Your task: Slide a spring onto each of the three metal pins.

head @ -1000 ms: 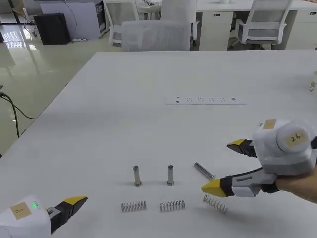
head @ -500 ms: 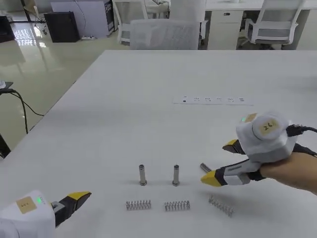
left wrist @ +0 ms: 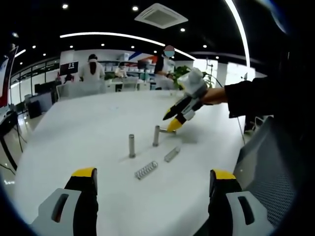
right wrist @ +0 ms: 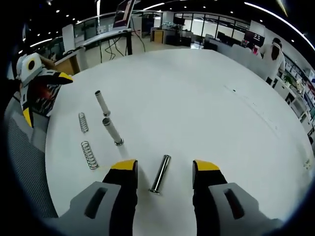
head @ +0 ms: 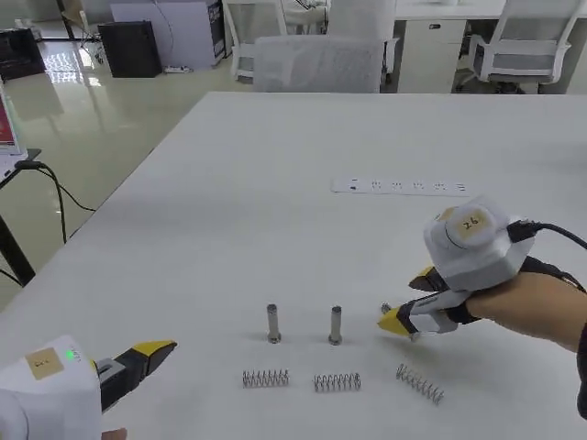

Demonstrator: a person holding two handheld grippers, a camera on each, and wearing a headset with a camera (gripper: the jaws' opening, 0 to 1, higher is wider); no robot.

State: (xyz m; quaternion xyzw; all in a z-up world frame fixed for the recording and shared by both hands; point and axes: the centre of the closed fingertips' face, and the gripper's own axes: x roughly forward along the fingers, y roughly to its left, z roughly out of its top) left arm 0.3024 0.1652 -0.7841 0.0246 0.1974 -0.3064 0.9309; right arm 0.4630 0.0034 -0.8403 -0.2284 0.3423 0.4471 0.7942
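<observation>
Straddling the lying pin (right wrist: 160, 173), apparently without touching, the right gripper (right wrist: 166, 165) is spread; left gripper (left wrist: 153, 173) likewise.

Metal pins, three: the left upright pin (head: 273, 323) and the right upright pin (head: 336, 325) at lower centre of the head view, and one lying pin (right wrist: 160, 173).

Springs, three, in a row along the bottom: left spring (head: 265, 378), middle spring (head: 337, 381), right spring (head: 420, 383).

Grippers, two: left gripper (left wrist: 154, 173), right gripper (head: 410, 297).

Power strip (head: 399, 186), one, right of centre.
</observation>
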